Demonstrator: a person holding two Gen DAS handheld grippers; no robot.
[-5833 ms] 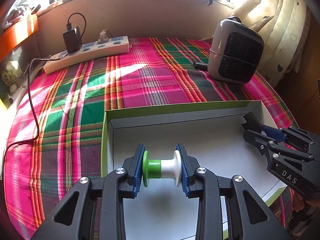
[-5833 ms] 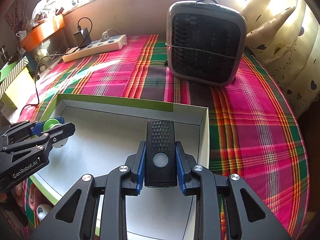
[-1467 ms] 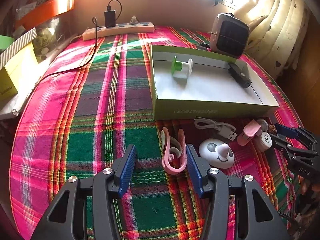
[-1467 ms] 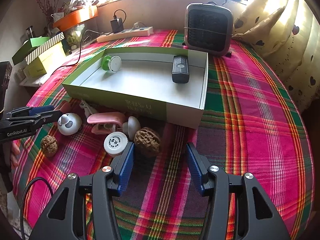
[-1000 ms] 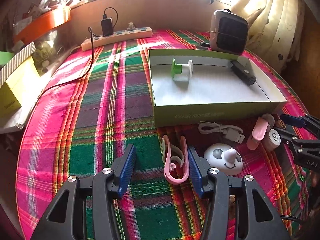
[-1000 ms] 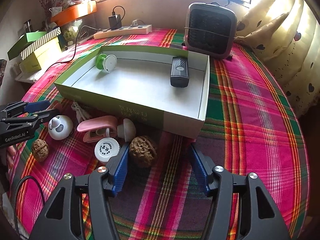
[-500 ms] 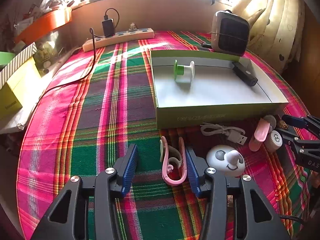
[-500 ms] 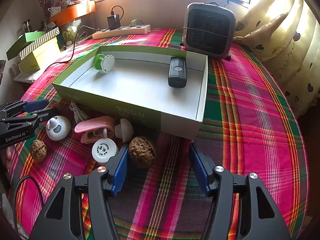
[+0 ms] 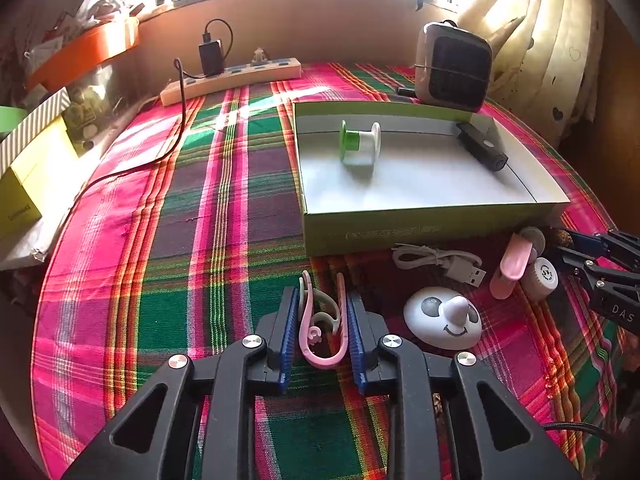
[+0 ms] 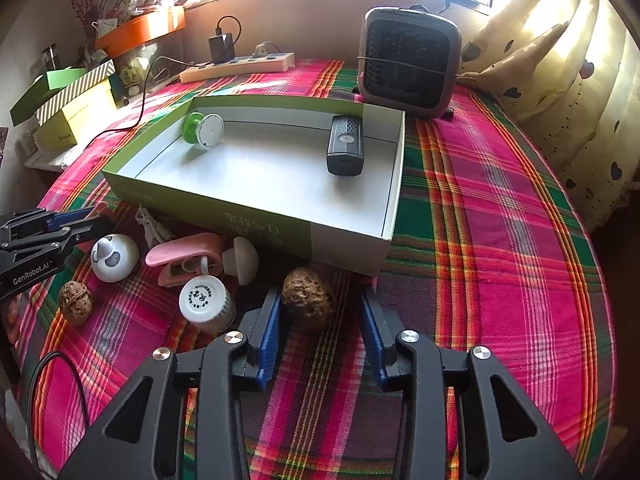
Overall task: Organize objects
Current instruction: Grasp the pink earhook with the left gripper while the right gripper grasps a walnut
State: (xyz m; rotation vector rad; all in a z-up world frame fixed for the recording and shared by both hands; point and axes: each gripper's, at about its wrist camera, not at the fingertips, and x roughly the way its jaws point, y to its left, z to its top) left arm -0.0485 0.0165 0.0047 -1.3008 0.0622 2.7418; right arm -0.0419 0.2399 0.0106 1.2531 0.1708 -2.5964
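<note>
The left gripper had just been closing, and both blue pads stood against the sides of the pink clip, which lay flat on the plaid cloth. The clip's long axis ran from 6 to 12 o'clock in the left wrist view, closed bend nearest the camera, open ends pointing away toward the box.

The right gripper had also just been closing, around the walnut. Its left pad touched the nut; its right pad stood clear of it, so the nut was not clamped. The nut's long axis ran roughly from 11 to 5 o'clock.

At 10 o'clock from the walnut stood a white-capped bottle, and beyond it lay a pink suction hook. A second walnut lay well apart at 9 o'clock.

Farther off, the box held a green-and-white spool, its axis lying level, and a black device, its length running from 6 to 12 o'clock.
</note>
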